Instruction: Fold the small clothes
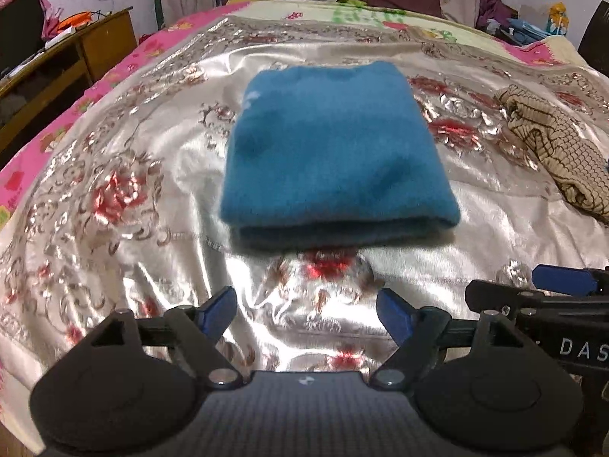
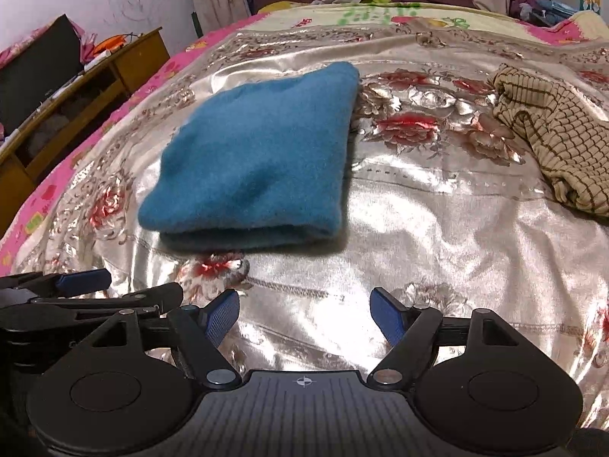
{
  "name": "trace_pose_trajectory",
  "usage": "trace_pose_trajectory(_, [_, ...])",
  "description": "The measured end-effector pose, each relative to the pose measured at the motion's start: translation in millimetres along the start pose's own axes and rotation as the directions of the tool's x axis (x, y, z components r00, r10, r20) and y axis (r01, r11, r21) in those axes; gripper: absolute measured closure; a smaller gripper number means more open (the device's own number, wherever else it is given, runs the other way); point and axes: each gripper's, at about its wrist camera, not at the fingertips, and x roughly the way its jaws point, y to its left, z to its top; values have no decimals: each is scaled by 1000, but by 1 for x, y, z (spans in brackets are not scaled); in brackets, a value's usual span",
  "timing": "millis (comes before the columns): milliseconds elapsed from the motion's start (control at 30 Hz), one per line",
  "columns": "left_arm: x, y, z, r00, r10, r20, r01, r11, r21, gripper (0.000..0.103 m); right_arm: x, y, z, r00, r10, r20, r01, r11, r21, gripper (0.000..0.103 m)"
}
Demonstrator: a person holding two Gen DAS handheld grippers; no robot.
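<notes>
Both grippers, left (image 1: pixel 306 314) and right (image 2: pixel 304 314), gape wide, empty. Folded blue cloth (image 1: pixel 335 156) lies at left's twelve o'clock, nearer; checked garment (image 2: pixel 559 141) at right's two o'clock.

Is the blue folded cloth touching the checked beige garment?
Apart. The right wrist view shows the blue folded cloth and checked beige garment separated by bare shiny bedspread.
</notes>
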Motion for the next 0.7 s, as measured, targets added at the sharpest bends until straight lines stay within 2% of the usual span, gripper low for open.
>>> trace_pose_trajectory(700, [1,0,-12,1000,6,-27,-6,1000,4,18,3,0,-10,999,-14,-32,14,1000,8,25])
